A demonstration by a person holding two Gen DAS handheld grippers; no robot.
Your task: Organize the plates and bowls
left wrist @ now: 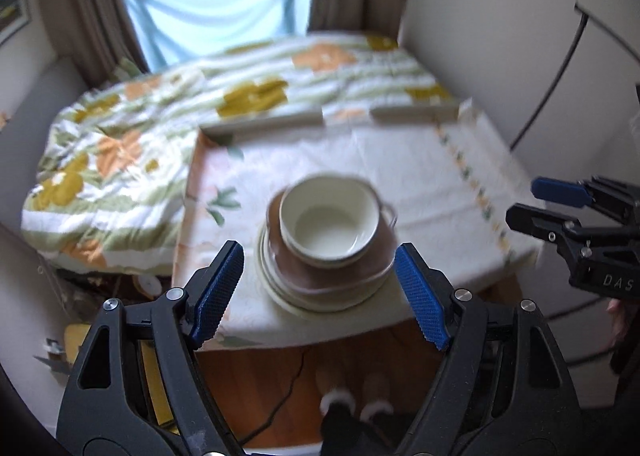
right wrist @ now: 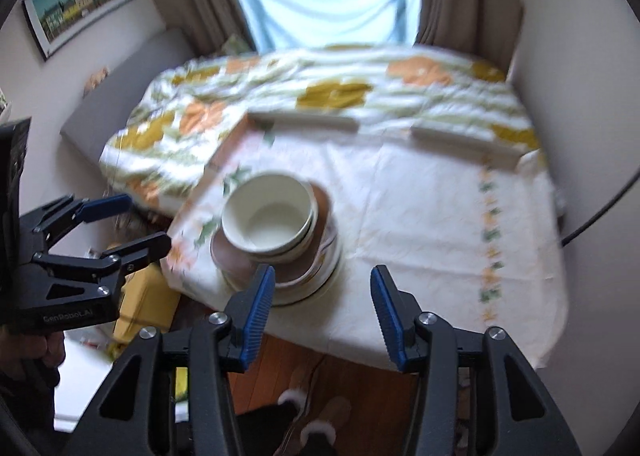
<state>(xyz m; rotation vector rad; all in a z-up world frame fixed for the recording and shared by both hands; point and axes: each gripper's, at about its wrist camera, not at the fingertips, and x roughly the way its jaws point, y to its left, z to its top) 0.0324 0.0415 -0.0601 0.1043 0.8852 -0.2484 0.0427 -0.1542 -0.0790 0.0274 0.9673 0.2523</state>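
- We see the left tool (left wrist: 320, 288) held above the near edge of the bench (left wrist: 420, 176), its blue pads set wide with nothing between them; the stack of crockery lies beyond the pads, untouched.
- The right tool (right wrist: 322, 312) hangs likewise over the near edge, its jaws moderately apart and empty; in the left wrist view it enters at the right margin, well clear of the stack.
- The task's things stand gathered in one pile on the cloth-covered bench, toward its near left part: cream plates (left wrist: 292, 296) at the bottom, a brown plate (left wrist: 344, 268) upon them, and nested cream bowls (left wrist: 328, 216) on top. A second bowl rim shows beneath the upper bowl in the right wrist view (right wrist: 304, 244).
- We judge the stacking step to be finished or nearly so, since no loose plate or bowl appears elsewhere on the bench and both tools are free of the pile.
- The bowls sit off-centre on the brown plate, toward the left in the right wrist view; the next move, if any, calls for a gentle two-sided nudge to centre them, or a lift of the whole pile from its lowest rim.
- Legible writing: "GenRobot.AI" on the body of the left tool (right wrist: 68, 317); "DAS" on the right tool (left wrist: 618, 282), the remainder cut off.
- The framed picture (right wrist: 80, 0) on the wall bears no readable text.
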